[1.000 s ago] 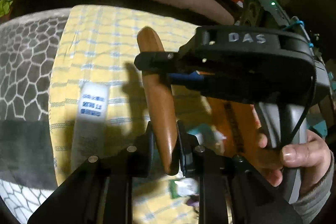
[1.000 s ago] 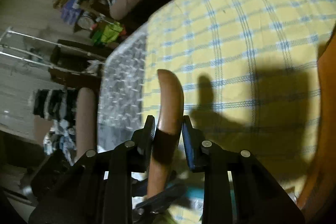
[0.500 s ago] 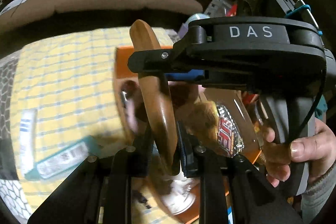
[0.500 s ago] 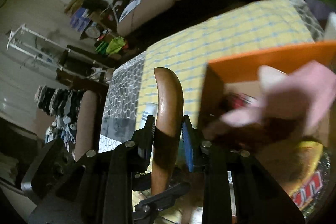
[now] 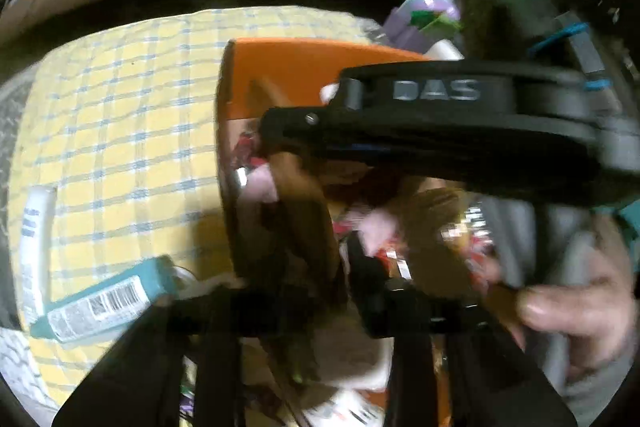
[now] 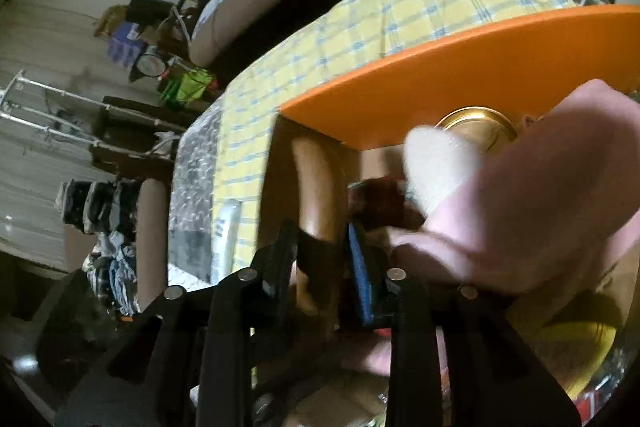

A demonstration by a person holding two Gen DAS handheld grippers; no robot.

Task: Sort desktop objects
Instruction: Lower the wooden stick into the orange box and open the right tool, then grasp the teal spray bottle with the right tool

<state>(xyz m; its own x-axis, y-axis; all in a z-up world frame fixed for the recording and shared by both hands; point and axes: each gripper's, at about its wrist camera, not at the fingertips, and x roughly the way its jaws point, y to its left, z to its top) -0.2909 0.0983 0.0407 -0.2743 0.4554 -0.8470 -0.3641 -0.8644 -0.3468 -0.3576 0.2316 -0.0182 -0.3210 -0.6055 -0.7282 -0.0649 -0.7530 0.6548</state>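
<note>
A curved brown wooden piece (image 5: pixel 304 211) stands between the fingers of my left gripper (image 5: pixel 316 275), over the open orange box (image 5: pixel 304 75). The jaws are opening and the pads have come off the wood. In the right wrist view the same wooden piece (image 6: pixel 316 187) sits between the fingers of my right gripper (image 6: pixel 320 251). Those jaws are opening too, with a thin gap at the blue pad. It hangs just inside the orange box (image 6: pixel 460 67). The left view is blurred.
The box holds a pink plush toy (image 6: pixel 520 207), a gold can top (image 6: pixel 476 127) and shiny wrappers. On the yellow checked cloth (image 5: pixel 120 131) lie a teal carton (image 5: pixel 104 303) and a white tube (image 5: pixel 34 235). A sofa stands behind, and a hand (image 5: pixel 568 307) grips the right tool.
Both grippers carried the wooden piece from over the cloth to over the orange box. Both pairs of jaws have spread, and the piece has sunk lower in the left view.
</note>
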